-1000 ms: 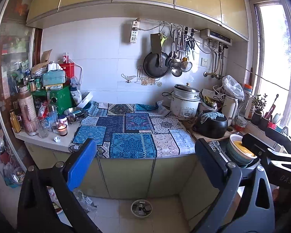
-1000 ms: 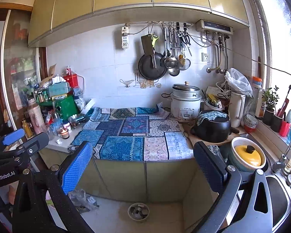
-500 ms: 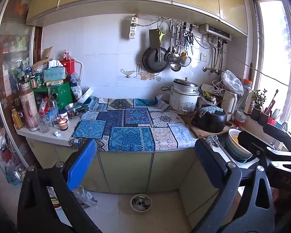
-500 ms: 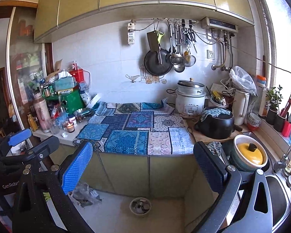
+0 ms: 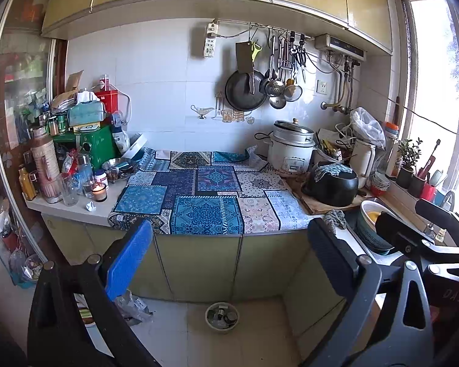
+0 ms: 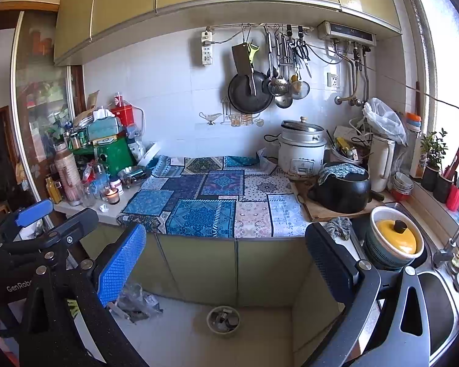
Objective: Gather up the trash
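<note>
A small crumpled white paper ball (image 5: 90,205) lies on the white counter left of the patchwork cloth (image 5: 205,195); it also shows in the right wrist view (image 6: 103,207). Crumpled clear plastic wrappers (image 5: 131,305) lie on the floor by the cabinet base, also in the right wrist view (image 6: 137,302). A small round bowl of bits (image 5: 222,316) sits on the floor. My left gripper (image 5: 226,260) is open and empty, held back from the counter. My right gripper (image 6: 223,260) is open and empty, beside it.
The left counter end is crowded with bottles, glasses, a lit candle (image 5: 99,191) and a green appliance (image 5: 91,150). A rice cooker (image 5: 290,153), black pot (image 5: 333,183) and sink with a bowl (image 6: 394,244) fill the right. Pans hang on the wall.
Both grippers have drawn back from the counter; more floor and cabinet front shows. Both stay open.
</note>
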Demonstrator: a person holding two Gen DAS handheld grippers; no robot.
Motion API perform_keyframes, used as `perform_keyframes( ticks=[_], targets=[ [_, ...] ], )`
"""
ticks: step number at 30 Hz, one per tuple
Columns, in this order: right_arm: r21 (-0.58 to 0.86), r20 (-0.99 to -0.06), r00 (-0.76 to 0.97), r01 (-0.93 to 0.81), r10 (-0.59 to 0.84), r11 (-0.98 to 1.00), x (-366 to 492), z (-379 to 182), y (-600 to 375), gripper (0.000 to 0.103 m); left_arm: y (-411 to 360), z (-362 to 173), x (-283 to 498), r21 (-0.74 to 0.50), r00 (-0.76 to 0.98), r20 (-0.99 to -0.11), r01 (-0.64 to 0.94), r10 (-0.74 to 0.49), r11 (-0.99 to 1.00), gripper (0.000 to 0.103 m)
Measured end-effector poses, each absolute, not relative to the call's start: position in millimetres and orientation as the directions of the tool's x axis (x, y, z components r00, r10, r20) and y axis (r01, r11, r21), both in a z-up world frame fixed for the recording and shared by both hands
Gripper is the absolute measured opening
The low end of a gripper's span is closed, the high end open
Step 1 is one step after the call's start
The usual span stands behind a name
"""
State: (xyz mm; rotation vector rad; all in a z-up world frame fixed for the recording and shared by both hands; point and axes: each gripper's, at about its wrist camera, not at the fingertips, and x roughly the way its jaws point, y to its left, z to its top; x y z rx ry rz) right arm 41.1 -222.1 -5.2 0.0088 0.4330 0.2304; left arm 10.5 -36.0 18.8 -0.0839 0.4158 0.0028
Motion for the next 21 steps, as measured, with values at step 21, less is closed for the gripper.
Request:
perform_keyframes(
  ticks=[21],
  targets=[
    [0.09, -0.411, 0.886, -0.194, 0.214, 0.977, 38.2, -2.1, -227.6, 0.103, -38.2, 16.1, 11.9, -0.095, 0.912, -0.41, -0.019, -0.022, 0.995, 0.102]
  ],
)
